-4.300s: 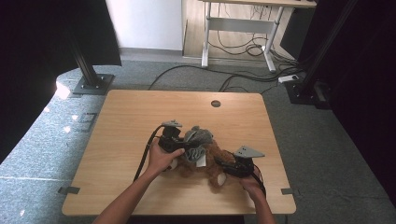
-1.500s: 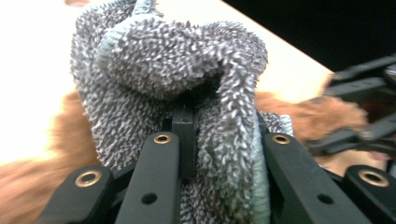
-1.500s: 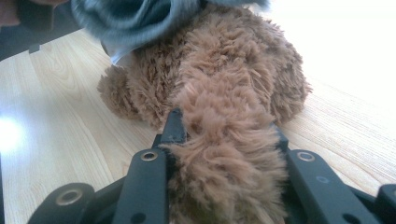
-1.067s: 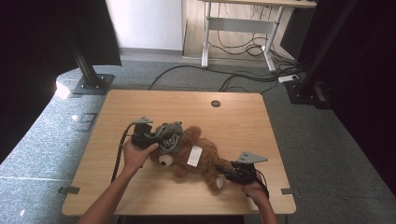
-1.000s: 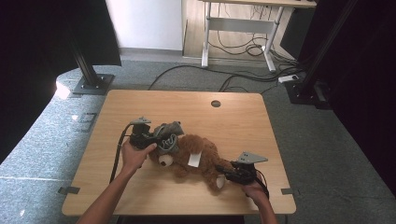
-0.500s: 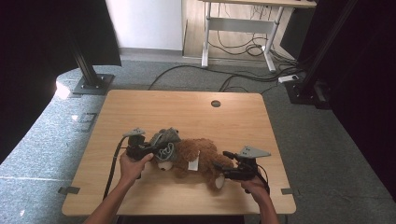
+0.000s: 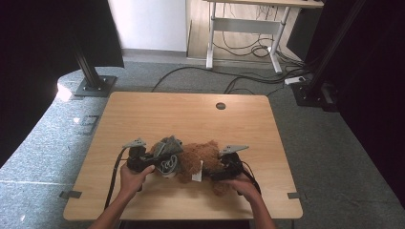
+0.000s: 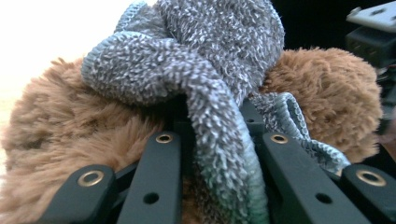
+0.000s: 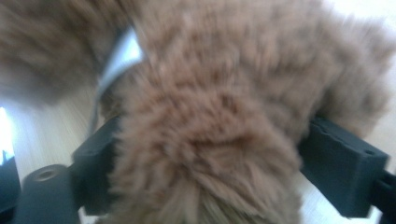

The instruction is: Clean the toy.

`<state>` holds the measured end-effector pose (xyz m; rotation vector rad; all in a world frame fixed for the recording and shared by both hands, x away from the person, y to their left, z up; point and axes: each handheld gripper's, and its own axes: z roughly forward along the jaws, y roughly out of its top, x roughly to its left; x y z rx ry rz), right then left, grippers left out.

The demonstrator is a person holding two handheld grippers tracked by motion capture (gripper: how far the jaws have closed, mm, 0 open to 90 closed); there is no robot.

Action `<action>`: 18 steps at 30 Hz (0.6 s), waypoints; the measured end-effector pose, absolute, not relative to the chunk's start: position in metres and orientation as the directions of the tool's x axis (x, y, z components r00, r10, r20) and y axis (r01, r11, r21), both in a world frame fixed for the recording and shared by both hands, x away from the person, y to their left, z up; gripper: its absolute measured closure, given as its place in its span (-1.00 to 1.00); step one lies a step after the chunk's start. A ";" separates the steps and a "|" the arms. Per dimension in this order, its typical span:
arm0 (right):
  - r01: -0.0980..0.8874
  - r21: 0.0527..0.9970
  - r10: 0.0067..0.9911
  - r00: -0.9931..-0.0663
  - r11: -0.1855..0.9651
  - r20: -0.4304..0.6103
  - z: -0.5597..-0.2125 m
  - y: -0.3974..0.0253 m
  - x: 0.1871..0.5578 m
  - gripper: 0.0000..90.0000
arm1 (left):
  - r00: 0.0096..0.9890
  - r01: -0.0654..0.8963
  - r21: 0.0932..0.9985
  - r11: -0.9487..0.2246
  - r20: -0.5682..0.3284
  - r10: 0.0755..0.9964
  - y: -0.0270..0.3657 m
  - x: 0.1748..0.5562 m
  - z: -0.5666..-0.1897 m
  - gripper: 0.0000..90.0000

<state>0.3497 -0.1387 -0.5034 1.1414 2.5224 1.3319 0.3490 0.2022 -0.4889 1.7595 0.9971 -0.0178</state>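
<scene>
The bear (image 7: pixel 198 160) lies on its side near the front edge of the table (image 7: pixel 191 114), midway between the left and right edges, with both grippers working on it from opposite ends. The right gripper (image 7: pixel 220 172), nearest the front edge, has its jaws set fairly wide and closed around a thick fold of brown fur; in the right gripper view the plush (image 9: pixel 205 116) bulges between the two black jaws and touches both. This grip appears to serve as an anchor, so that the body does not slide while the other end is pulled. A white tag (image 7: pixel 195 177) hangs from the bear beside this gripper. The left gripper (image 7: pixel 155 164) works at the left end, where a grey knit garment (image 7: pixel 166 151) is bunched over the plush. In the left gripper view a strip of the garment (image 8: pixel 219 135) runs down between the jaws, which stand narrow with the knit pinched between them. The hold sits on the garment's rolled hem, probably because the hem gives a firm edge to drag along the fur. The step in hand looks like working the garment along the bear, though whether on or off cannot be told. Farther back the table is bare apart from a round cable hole (image 7: pixel 220 105) near the rear edge.
</scene>
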 end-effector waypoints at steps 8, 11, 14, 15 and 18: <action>0.555 0.759 0.628 -0.735 0.340 0.256 -0.518 -0.141 0.330 0.11 | 0.665 0.621 0.778 -0.092 -0.461 0.587 0.203 0.332 -0.497 0.68; 0.533 0.774 0.650 -0.728 0.341 0.216 -0.519 -0.139 0.326 0.17 | 0.676 0.622 0.774 -0.117 -0.456 0.579 0.197 0.329 -0.501 0.68; 0.514 0.788 0.683 -0.710 0.339 0.169 -0.521 -0.138 0.325 0.23 | 0.690 0.618 0.770 -0.160 -0.433 0.581 0.184 0.326 -0.508 0.68; 0.506 0.792 0.696 -0.702 0.341 0.149 -0.521 -0.137 0.325 0.24 | 0.691 0.613 0.772 -0.165 -0.424 0.586 0.181 0.326 -0.509 0.68; 0.489 0.804 0.720 -0.685 0.339 0.113 -0.522 -0.138 0.327 0.28 | 0.682 0.619 0.770 -0.154 -0.431 0.590 0.177 0.335 -0.507 0.68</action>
